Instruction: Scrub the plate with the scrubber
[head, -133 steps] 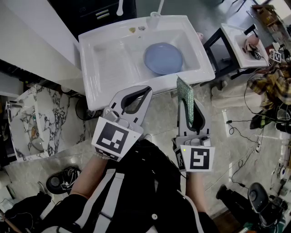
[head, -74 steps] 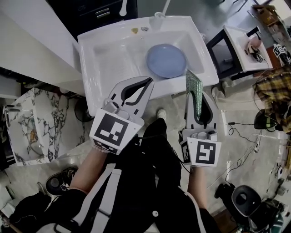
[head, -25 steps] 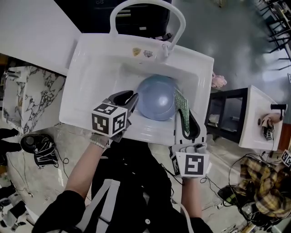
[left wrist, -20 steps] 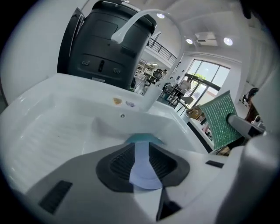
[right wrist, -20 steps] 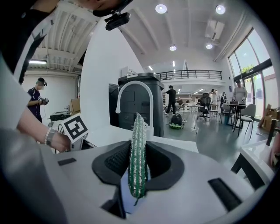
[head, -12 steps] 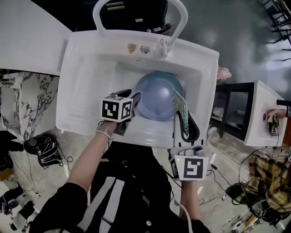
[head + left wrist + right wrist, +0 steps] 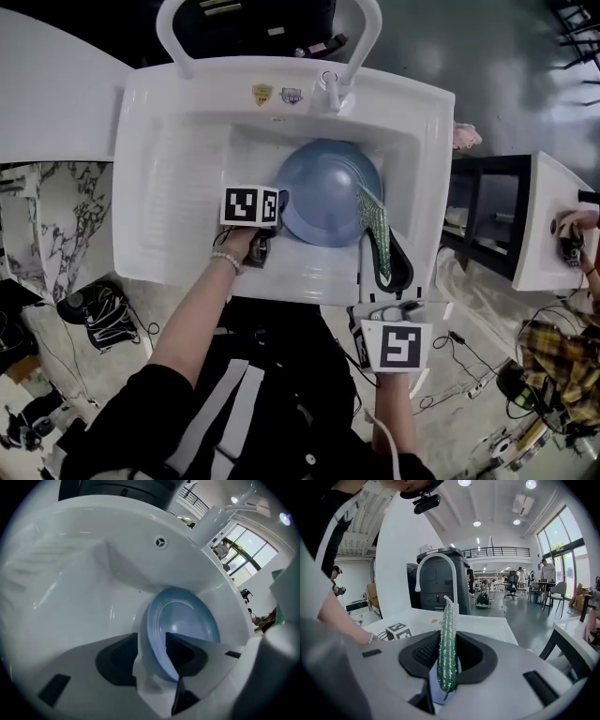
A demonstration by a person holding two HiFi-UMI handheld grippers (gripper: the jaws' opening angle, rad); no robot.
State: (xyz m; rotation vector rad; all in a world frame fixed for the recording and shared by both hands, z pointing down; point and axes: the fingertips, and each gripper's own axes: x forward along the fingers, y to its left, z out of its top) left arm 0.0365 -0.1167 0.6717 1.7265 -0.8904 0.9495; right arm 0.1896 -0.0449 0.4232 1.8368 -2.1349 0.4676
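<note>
Past the white counter point(image 7: 47, 94) and the marbled slab point(image 7: 47, 216) off its left edge, the sink point(image 7: 169, 141) fills the middle, its ribbed left side bare. Your left gripper point(image 7: 152, 644) reaches down into the basin. Its jaws have just been opening and now stand wide, astride the left rim of the blue plate point(image 7: 323, 192) without clamping it. From the head view its marker cube point(image 7: 251, 206) covers those jaws. The plate sits in the basin right of centre, close to the front wall. Whether it lies flat or leans is hard to judge. The arched faucet point(image 7: 366, 37) stands at the back edge behind it, beside two stickers point(image 7: 277, 94) too small to read. Your right gripper point(image 7: 449, 644) hovers over the sink's front edge, its jaws closed on the green scrubber point(image 7: 375, 225). The scrubber stands on edge and overlaps the plate's right rim. A black stand point(image 7: 478, 216) and a second white basin point(image 7: 548, 225) lie off the right edge, partly cut off.
</note>
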